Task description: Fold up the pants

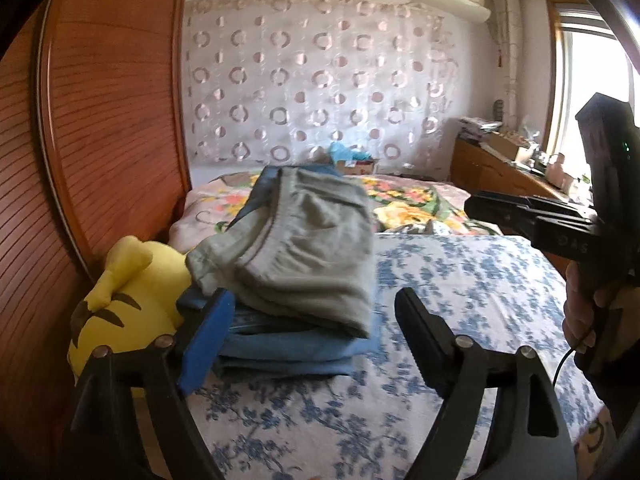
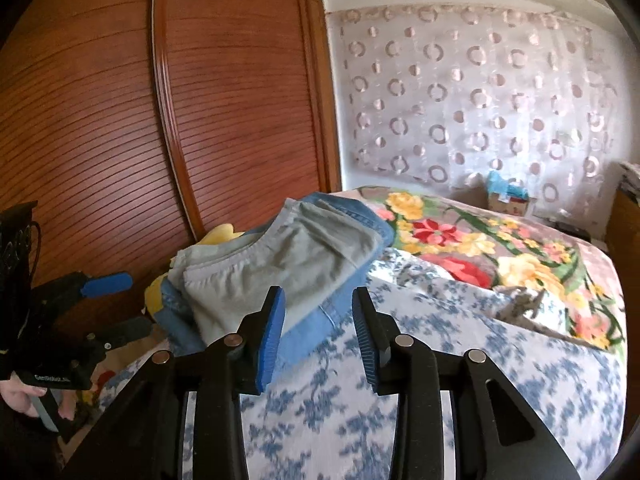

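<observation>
Left gripper (image 1: 316, 320): jaws spread wide, nothing between the pads. Its blue pad sits just beside the near-left corner of the stack; whether it touches the denim, cannot tell. Right gripper (image 2: 318, 332): jaws part-way apart, empty, only bedspread showing in the gap, tips just short of the stack's near edge.

Grey pants (image 1: 296, 248): folded, lying on top of folded blue jeans (image 1: 296, 356), 2 garments in 1 stack. Stack sits on the blue-flowered bedspread (image 1: 460, 280) at the bed's left side, close to the wooden wardrobe (image 1: 112, 100). A yellow plush toy (image 1: 120, 304) lies just beside the stack, toward the wardrobe, touching or nearly so.

Orientation: the grey pants' long axis runs away from the left wrist camera, toward the curtained far wall. Elastic waistband lies toward the left of the bundle; a rounded fold faces the near right. Legs are tucked under, ends not visible.

Judgement: fold looks done or nearly so, both grippers clear of the cloth.

Risks from here:
- Left pad stands close to the corner; a sideways move could snag the denim and drag the stack askew.
- Grey bundle is soft and its waistband end overhangs the jeans on the left; a nudge could slide it off toward the toy.
- Stack is near the bed's edge by the wardrobe; a push that way could tip it off.
</observation>
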Tool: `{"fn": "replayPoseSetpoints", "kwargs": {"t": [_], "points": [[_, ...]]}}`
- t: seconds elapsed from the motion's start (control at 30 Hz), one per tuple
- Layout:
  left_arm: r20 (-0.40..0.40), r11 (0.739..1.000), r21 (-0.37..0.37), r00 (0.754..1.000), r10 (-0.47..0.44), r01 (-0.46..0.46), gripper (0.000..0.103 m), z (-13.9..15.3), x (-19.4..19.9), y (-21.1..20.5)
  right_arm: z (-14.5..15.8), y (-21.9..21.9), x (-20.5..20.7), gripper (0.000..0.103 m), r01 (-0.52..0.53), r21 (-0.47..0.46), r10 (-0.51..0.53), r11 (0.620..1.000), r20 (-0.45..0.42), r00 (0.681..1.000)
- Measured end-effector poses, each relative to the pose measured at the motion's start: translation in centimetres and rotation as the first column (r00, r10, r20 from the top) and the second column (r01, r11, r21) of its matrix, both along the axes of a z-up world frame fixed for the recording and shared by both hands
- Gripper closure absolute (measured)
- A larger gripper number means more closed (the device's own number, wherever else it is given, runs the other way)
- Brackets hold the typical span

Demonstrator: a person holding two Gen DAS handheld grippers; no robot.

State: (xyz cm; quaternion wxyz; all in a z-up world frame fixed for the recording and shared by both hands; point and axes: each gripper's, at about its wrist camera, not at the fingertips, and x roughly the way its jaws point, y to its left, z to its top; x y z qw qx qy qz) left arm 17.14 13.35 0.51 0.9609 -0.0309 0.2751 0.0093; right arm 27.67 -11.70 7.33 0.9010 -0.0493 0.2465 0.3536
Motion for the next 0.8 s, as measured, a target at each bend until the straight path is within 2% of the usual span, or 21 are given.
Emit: {"fn": "replayPoseSetpoints", "kwargs": {"t": [0.13, 0.3, 0.5, 0.7, 0.8], "points": [[0.015, 0.999, 0.002, 0.999, -0.034, 0.034, 0.015, 1.0, -1.6, -1.6, 0.5, -1.6, -3.2, 0.063, 0.039, 0.005, -0.039, 0.999, 0.014, 0.999], [0.043, 0.997, 0.022, 0.996, -0.073, 0.072, 0.014, 2.5, -3.5, -3.3, 0.9, -3.2, -6.9, 0.059, 0.077, 0.019, -0.078, 0.997, 0.026, 0.997], [0.071, 0.993, 0.049, 0.991, -0.115, 0.112, 0.014, 3.9, -5.5, -5.4, 1.4, -4.5, -9.2, 0.052, 0.12, 0.033, -0.121, 0.992, 0.035, 0.992], [0.085, 0.99, 0.027, 0.986, -0.141, 0.139, 0.013, 4.6, -6.7, -6.8, 1.8, -5.3, -12.0, 0.046, 0.153, 0.035, -0.155, 0.988, 0.049, 0.987], [0.092, 0.988, 0.015, 0.984, -0.152, 0.151, 0.001, 5.0, -7.3, -7.4, 1.9, -5.7, -13.4, 0.04, 0.176, 0.038, -0.178, 0.984, 0.056, 0.982]]}}
